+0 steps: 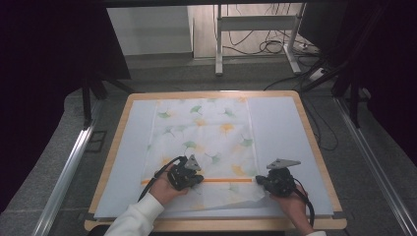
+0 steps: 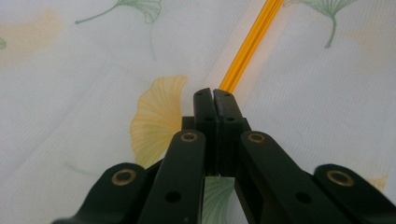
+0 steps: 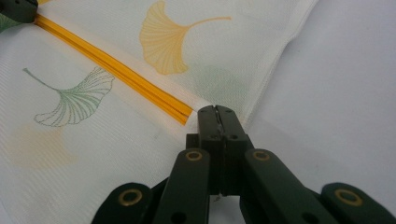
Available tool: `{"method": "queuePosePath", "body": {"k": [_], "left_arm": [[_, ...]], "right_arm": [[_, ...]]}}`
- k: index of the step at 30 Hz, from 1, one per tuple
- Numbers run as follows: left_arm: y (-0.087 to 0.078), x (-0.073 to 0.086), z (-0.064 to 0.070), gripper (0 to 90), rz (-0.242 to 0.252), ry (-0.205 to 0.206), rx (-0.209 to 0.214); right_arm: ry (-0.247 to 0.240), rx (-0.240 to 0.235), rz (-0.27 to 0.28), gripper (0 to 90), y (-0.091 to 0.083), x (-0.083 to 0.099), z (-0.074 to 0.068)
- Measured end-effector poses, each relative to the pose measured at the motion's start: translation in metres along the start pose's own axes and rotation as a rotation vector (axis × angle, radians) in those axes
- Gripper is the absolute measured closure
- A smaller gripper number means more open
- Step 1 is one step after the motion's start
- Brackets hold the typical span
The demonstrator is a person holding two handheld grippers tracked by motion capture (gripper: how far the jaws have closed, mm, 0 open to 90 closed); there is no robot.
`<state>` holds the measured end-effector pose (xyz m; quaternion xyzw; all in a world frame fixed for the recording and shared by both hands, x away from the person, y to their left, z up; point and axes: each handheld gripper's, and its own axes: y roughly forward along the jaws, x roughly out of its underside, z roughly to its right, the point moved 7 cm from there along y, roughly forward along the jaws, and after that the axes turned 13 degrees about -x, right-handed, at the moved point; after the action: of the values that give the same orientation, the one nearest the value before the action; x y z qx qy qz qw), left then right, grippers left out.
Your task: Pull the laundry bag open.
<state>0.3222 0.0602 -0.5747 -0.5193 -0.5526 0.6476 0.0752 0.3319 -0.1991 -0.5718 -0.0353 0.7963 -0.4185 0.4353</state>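
Nearest the person, the left gripper [image 1: 193,178] and the right gripper [image 1: 265,181] rest low on the table [image 1: 314,147], each with its jaws pressed together. In the left gripper view the jaws meet right at the near end of the orange zipper strip [image 2: 250,44], which runs away straight ahead of them; whether they pinch the strip or the cloth under it cannot be told. In the right gripper view the closed jaws sit at the corner of the ginkgo-print fabric bag [image 3: 93,140], just beside the other end of the strip, seemingly nipping the bag's edge, though the contact itself is hidden. Between the two sets of jaws the strip lies taut and level. Beyond them the bag spreads flat toward the far side over a pale blue mat [image 1: 280,123]. The cloth looks thin, light and limp, likely to wrinkle or slide if dragged; the seamed zipper edge is the stiffest part and the soundest place to grip.
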Motion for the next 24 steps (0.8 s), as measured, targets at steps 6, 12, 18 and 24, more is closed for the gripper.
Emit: {"method": "queuePosePath", "body": {"k": [6, 12, 18, 24], "left_arm": [[-0.004, 0.007, -0.002, 90.0, 0.004, -0.025, -0.006], [-0.007, 0.012, -0.004, 90.0, -0.002, -0.024, -0.011], [-0.011, 0.019, -0.009, 90.0, -0.006, -0.036, -0.018], [-0.013, 0.023, -0.013, 90.0, -0.009, -0.046, -0.021]], "right_arm": [[0.001, 0.0, 0.0, 89.9, 0.0, 0.0, 0.0], [0.003, 0.0, -0.001, 89.9, 0.0, 0.0, 0.0], [0.002, 0.001, -0.001, 89.9, 0.0, 0.0, 0.0], [0.002, 0.0, -0.001, 89.9, 0.0, 0.0, 0.0]]}}
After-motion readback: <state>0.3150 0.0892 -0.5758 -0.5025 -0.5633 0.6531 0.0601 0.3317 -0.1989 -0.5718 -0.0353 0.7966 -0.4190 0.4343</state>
